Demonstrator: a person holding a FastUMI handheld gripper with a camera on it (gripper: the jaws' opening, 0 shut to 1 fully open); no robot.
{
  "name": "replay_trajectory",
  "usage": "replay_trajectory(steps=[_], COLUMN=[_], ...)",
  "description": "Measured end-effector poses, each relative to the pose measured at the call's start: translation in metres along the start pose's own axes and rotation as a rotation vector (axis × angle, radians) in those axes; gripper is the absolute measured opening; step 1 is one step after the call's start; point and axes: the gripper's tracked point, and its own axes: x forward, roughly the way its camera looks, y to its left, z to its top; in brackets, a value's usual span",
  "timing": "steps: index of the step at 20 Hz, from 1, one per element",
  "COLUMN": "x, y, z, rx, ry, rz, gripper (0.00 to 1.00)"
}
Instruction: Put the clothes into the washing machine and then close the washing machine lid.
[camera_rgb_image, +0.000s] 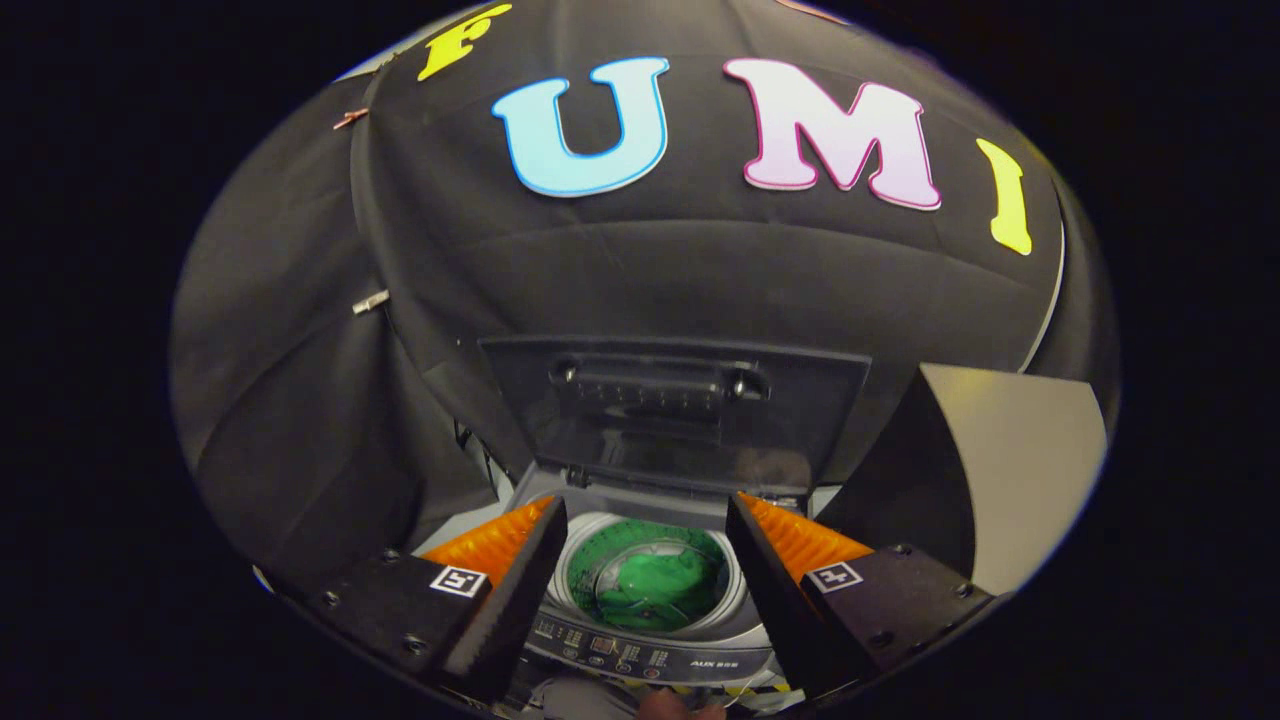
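Clothes green, already down in washing machine drum below and between spread, empty gripper fingers; lid raised upright just beyond fingertips, hinge at far edge, closing pending

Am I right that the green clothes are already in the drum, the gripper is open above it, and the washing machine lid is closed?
Not quite: the lid stands open, as the gripper view shows. The green clothes are in the drum, and the gripper is open above it.
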Motion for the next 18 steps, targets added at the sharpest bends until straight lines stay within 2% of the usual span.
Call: replay_trajectory(steps=[4,7,16,18], x=[0.001,0.015,0.107,0.123], y=[-0.008,-0.013,-0.048,-0.048], z=[0.060,0.094,0.105,0.103], rx=[0.004,-0.021,-0.055,-0.042], ry=[-0.155,-0.215,-0.160,-0.141], rz=[-0.016,-0.040,-0.137,-0.135], gripper=[1.00,0.99,1.00,1.00])
